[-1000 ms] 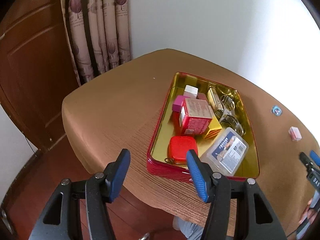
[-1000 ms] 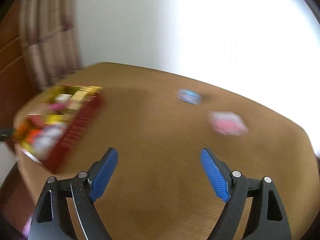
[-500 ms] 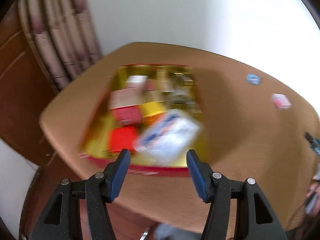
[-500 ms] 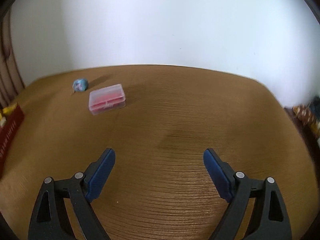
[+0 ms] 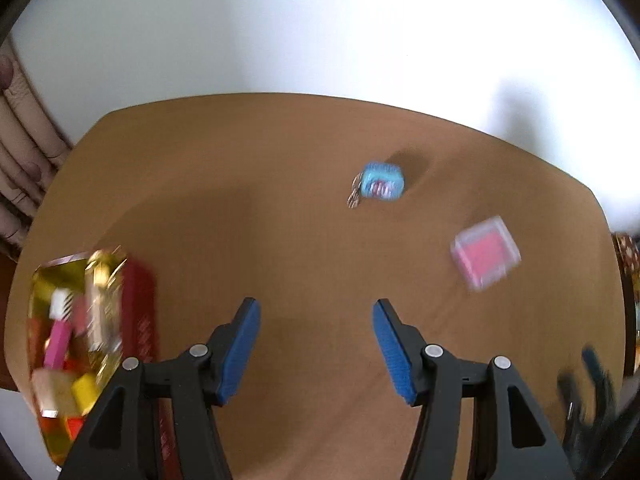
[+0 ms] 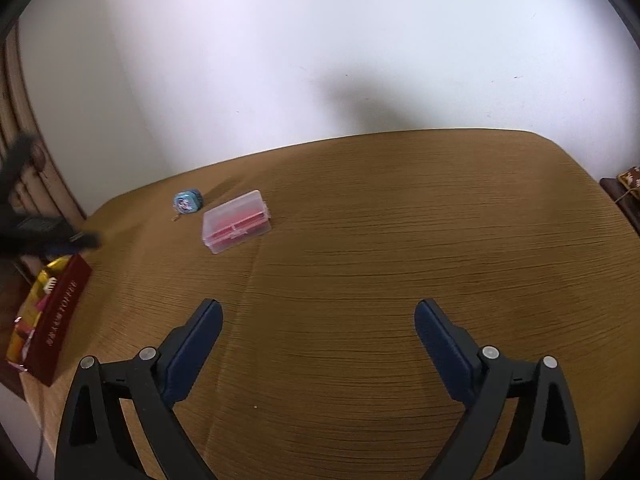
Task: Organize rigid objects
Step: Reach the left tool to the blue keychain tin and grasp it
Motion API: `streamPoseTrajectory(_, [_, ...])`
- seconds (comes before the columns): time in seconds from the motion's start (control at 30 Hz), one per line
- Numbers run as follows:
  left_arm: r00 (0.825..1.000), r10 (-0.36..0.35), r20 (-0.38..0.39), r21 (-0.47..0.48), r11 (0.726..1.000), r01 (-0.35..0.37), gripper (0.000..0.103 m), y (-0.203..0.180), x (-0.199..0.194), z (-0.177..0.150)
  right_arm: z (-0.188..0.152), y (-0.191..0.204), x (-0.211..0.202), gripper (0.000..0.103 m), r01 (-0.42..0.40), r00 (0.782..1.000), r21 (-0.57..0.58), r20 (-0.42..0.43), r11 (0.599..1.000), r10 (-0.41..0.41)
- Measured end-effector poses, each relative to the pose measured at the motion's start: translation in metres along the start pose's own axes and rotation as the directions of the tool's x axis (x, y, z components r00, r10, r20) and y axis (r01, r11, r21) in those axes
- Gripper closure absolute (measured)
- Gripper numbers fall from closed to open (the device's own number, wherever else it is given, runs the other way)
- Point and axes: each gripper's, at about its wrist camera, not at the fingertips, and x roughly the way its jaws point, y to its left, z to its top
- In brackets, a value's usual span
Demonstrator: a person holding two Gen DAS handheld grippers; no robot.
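Here, table: brown top [image 6: 400, 240] against a white wall, rounded corners, carrying everything in play.
Tin: red tin [image 6: 60, 312] with gold inside sat at the table's left edge, packed with small boxes; blurred in the left wrist view [image 5: 136, 320], contents not told apart there.
Loose things: small clear box with a pink-red fill [image 6: 236, 220] and small blue tin with a short chain [image 6: 187, 201], just beside each other toward the far left corner, well apart from the red tin.
Left gripper: left gripper [image 5: 316, 344] stood partly spread, nothing between the pads, over bare table near the front edge.
Right gripper: right gripper [image 6: 318, 354] was opening, jaws widely spread, nothing between them, likewise over bare table.
Which way from the left jaws: clear box [image 5: 486, 254] lay ahead and off to the right; blue tin [image 5: 380, 181] lay farther ahead, slightly right of the gap.
Which way from the right jaws: both lay ahead and off to the left, nearer the far edge than the pads.
Long axis: clear box ran roughly along the far edge in the right wrist view, slightly slanted; probably gripped across its short side.
Nearer hand: hard to judge; the clear box lay on the right gripper's side of the blue tin, so likely the right for the box, left for the blue tin.
Contact: neither gripper touched anything.
Other gripper in view: dark blur at the left border [image 6: 28, 224] of the right wrist view, above the red tin, apparently the left gripper; state not readable there.
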Motion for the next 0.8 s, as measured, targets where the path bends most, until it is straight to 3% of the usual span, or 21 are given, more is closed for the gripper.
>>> streamPoseTrajectory(0.07, [1.000, -0.020, -0.014, -0.012, 1.000, 0.020, 0.043, -0.012, 0.018, 0.021, 0.000, 0.000, 0.000, 0.007, -0.020, 1.000, 0.001, 0.002, 1.000, 0.020])
streamPoseTrajectory(0.27, [0.999, 0.028, -0.016, 0.014, 1.000, -0.028, 0.043, -0.042, 0.062, 0.058, -0.001, 0.002, 0.001, 0.007, -0.076, 0.997, -0.007, -0.003, 0.997, 0.076])
streamPoseTrajectory(0.53, [0.998, 0.062, -0.020, 0.018, 0.998, -0.062, 0.043, -0.059, 0.095, 0.073, -0.002, 0.004, -0.001, 0.007, -0.115, 0.993, -0.014, -0.006, 0.993, 0.115])
streamPoseTrajectory(0.8, [1.000, 0.012, 0.010, -0.022, 1.000, -0.011, 0.043, -0.059, 0.107, 0.076, -0.002, 0.001, -0.002, 0.007, -0.127, 0.992, -0.012, -0.004, 0.992, 0.127])
